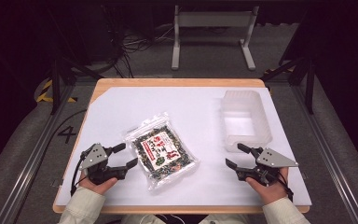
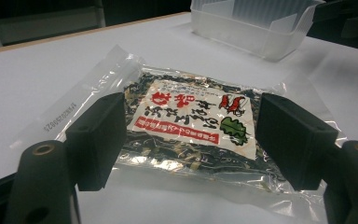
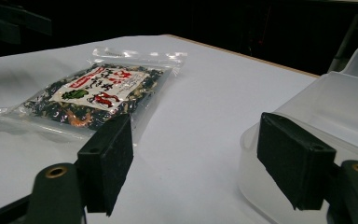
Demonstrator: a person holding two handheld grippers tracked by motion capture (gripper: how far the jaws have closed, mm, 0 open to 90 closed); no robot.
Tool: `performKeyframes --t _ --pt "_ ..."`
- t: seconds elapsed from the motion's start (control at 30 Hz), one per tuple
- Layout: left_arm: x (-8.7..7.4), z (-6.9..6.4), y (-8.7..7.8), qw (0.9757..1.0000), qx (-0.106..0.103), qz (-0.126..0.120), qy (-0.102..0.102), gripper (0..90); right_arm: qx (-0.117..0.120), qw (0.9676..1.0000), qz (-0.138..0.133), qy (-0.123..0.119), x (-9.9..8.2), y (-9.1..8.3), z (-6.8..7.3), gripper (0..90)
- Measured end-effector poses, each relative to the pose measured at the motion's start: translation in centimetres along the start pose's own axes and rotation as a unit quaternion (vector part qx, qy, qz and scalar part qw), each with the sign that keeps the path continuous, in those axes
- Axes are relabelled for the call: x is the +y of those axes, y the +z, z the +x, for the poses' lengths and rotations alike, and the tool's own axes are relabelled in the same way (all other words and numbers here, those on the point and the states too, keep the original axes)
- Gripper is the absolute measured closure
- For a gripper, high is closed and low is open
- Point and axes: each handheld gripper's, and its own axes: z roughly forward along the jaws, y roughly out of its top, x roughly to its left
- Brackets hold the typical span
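Bag (image 1: 161, 150) flat mid-table, dark dried bits inside, white label with red script, unreadable; small code printed along clear edge. Tub (image 1: 245, 120) at two o'clock. Left gripper (image 1: 124, 156) at nine o'clock of bag, released, empty. Right gripper (image 1: 236, 156) at three o'clock, released, empty.

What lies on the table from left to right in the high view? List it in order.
left gripper → packet of dried food → right gripper → clear plastic tub, though the right gripper and the tub partly overlap sideways.
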Motion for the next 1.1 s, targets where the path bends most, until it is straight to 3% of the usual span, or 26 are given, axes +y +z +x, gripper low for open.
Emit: performKeyframes --t 0.07,0.3,0.53,0.63,0.77,1.0,1.1 --pt "0.2 -0.1 0.1 1.0000 -0.005 0.002 -0.005 26.7 0.002 1.0000 0.001 -0.001 -0.1 0.1 0.0 26.1" --pt "1.5 -0.2 0.0 1.0000 -0.003 -0.004 0.006 26.9 0.004 1.0000 0.001 0.000 -0.1 0.0 0.0 29.0" --pt "3.3 0.3 0.4 0.9999 0.002 -0.009 -0.007 22.2 0.008 0.9999 0.009 0.002 -0.3 0.1 0.0 28.6" --pt "4.0 0.8 0.8 0.9999 0.011 -0.004 -0.002 21.8 0.012 0.9999 0.009 0.003 -0.3 0.2 0.1 28.7" --pt "4.6 1.5 1.2 0.9998 0.012 -0.006 -0.014 22.3 0.014 0.9999 0.009 -0.004 -0.3 0.3 0.2 29.2" --pt "5.4 2.8 2.0 0.9997 0.019 -0.009 -0.014 22.4 0.018 0.9998 0.010 -0.006 -0.5 0.6 0.2 29.5" --pt "5.9 3.6 2.2 0.9992 0.015 -0.016 -0.032 21.2 0.022 0.9996 0.017 -0.006 -0.5 0.6 0.2 30.9"
